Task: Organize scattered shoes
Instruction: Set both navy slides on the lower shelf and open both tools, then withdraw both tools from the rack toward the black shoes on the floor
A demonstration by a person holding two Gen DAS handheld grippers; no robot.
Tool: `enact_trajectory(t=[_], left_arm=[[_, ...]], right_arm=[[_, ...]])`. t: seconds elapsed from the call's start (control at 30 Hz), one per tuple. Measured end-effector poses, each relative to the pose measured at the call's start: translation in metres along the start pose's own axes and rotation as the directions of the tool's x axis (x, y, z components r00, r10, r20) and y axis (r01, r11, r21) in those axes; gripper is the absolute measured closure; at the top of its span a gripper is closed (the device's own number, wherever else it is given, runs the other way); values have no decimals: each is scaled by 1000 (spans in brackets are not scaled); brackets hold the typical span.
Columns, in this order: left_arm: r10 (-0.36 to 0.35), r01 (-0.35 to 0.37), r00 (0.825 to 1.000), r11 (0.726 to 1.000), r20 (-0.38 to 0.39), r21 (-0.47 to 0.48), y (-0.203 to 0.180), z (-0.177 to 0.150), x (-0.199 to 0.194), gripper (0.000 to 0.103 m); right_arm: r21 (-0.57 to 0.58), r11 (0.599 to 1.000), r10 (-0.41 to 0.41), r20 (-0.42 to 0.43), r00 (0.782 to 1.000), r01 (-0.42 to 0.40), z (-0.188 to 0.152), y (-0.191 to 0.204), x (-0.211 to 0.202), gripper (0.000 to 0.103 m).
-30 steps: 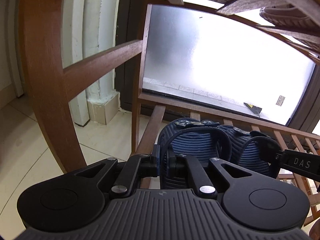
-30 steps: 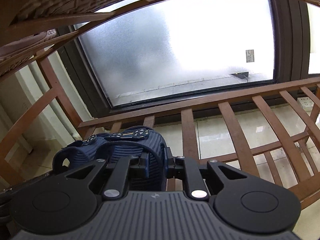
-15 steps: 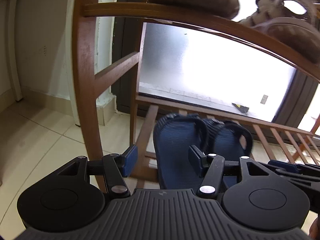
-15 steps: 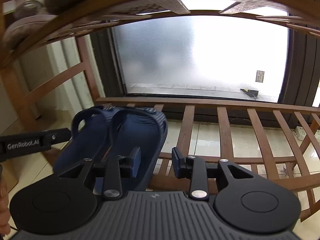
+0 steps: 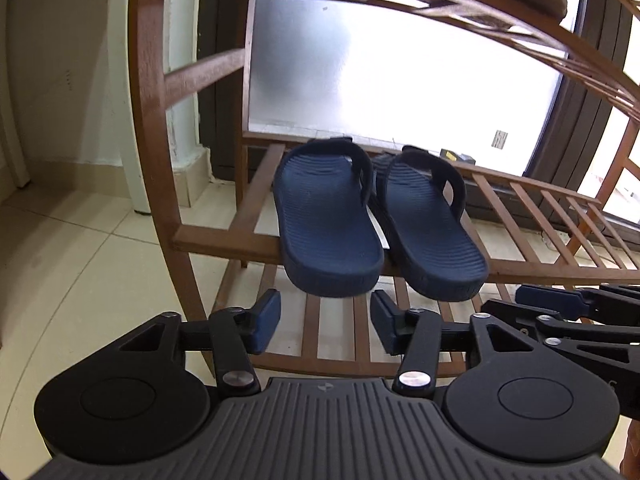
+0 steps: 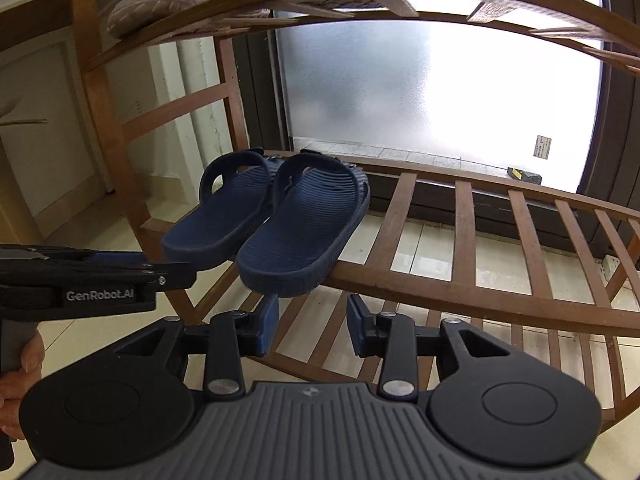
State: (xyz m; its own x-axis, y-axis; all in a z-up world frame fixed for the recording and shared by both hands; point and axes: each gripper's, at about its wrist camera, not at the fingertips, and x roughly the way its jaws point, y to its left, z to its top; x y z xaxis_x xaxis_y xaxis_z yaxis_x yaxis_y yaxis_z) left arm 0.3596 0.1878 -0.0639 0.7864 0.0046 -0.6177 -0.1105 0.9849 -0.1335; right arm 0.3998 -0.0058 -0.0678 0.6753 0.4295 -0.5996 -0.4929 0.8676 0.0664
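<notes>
The two slippers, left (image 5: 326, 216) and right (image 5: 430, 216), now sit side by side on the middle shelf (image 5: 540, 270) of the rack (image 5: 150, 128), toes toward the frosted window (image 5: 400, 80) and heels hanging a little past the front rail. Nothing grips them: the left gripper (image 5: 325, 318) is clear of the left heel, its fingers (image 5: 267, 314) apart with only air and the lower slats between them, and they are closing a little as it hangs there. The right gripper (image 6: 313, 318) is likewise free below the right slipper's heel, fingers (image 6: 269, 320) parted and empty. A second ago each gripper was pinched shut on a slipper heel, deep under the top shelf; half a second ago the fingers had sprung wide and the slippers were already resting on the slats; now both grippers have drawn back toward the front of the rack, so the whole pair shows in each view. That reads as this pair being placed and released, and the task probably moves on to whatever shoes remain elsewhere, none of which show here. Pale shoes (image 6: 152, 8) occupy the top shelf, though the fisheye edge distorts them too much to count. In the right view the left gripper crosses the left edge, with part of a hand (image 6: 20, 364) on its handle.
</notes>
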Motion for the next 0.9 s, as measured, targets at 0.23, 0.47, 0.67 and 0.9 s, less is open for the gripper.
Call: enact_trajectory(t=[0.23,0.47,0.67,0.9], left_arm=[[12,-12,1000,1000,14,3,3,4,11,72],[17,-17,1000,1000,20,4,2,12,25,72],[11,-11,1000,1000,18,-12,4,15,34,70],[6,-6,1000,1000,3,-29,0,5,21,68]], right_arm=[[-6,1000,-4,12,1000,5,7,3,16,62],[19,1000,-7,13,1000,6,11,3,34,62],[41,999,-1,7,1000,1,13,1,43,62],[52,999,4,7,1000,-4,9,1,31,62]])
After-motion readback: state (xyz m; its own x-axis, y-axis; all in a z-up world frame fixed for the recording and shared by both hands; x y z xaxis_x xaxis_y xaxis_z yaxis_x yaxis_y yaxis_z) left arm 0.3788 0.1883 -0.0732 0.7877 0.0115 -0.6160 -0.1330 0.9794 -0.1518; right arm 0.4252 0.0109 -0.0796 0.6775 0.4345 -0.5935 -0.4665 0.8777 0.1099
